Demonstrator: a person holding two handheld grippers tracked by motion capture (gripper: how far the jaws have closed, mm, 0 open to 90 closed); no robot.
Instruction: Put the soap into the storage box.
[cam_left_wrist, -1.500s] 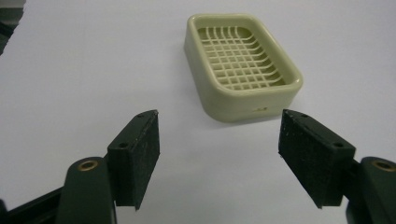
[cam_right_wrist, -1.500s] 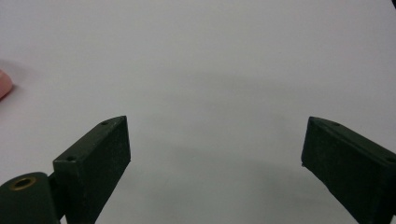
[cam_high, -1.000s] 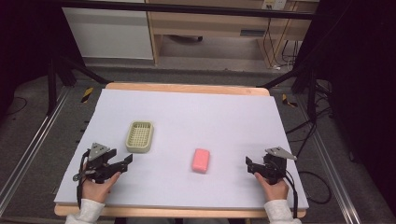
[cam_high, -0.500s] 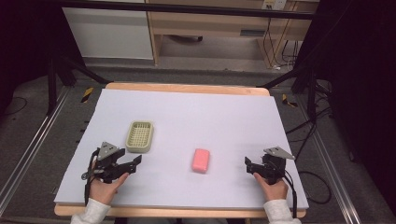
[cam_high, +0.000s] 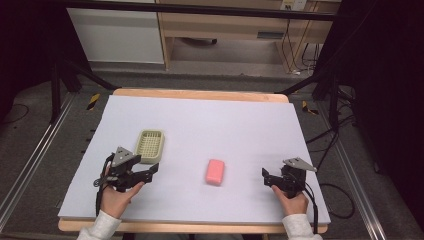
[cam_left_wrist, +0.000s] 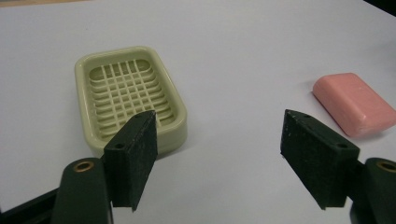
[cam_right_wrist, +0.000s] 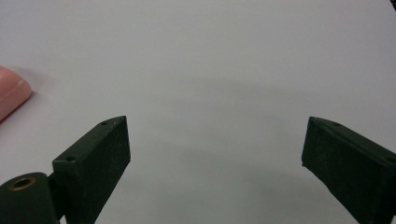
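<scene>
Surface: pale lavender-white sheet (cam_high: 225, 125) covering a wooden table, its light wood edge (cam_high: 200, 94) visible along the far side.
Surroundings: grey floor with cables at right, light wooden furniture beyond the table, dark drapes on both sides.
Pale green plastic soap dish with a grid bottom (cam_high: 150, 145): lies flat on the sheet, left of centre, empty. In the left gripper view (cam_left_wrist: 128, 95) it sits just beyond the left jaw.
Pink rectangular soap bar (cam_high: 215, 171): lies flat on the sheet near centre, right of the dish and well apart from it. It appears at right in the left gripper view (cam_left_wrist: 355, 103) and at the left edge of the right gripper view (cam_right_wrist: 11, 95).
Left gripper (cam_high: 152, 170): held in the person's left hand (cam_high: 116, 199) near the front left, just near of the dish, pointing right; jaws spread wide, nothing between them (cam_left_wrist: 219, 158).
Right gripper (cam_high: 266, 176): held in the person's right hand (cam_high: 292, 202) near the front right, pointing left toward the soap, apart from it; jaws spread wide over bare sheet (cam_right_wrist: 215, 161).
</scene>
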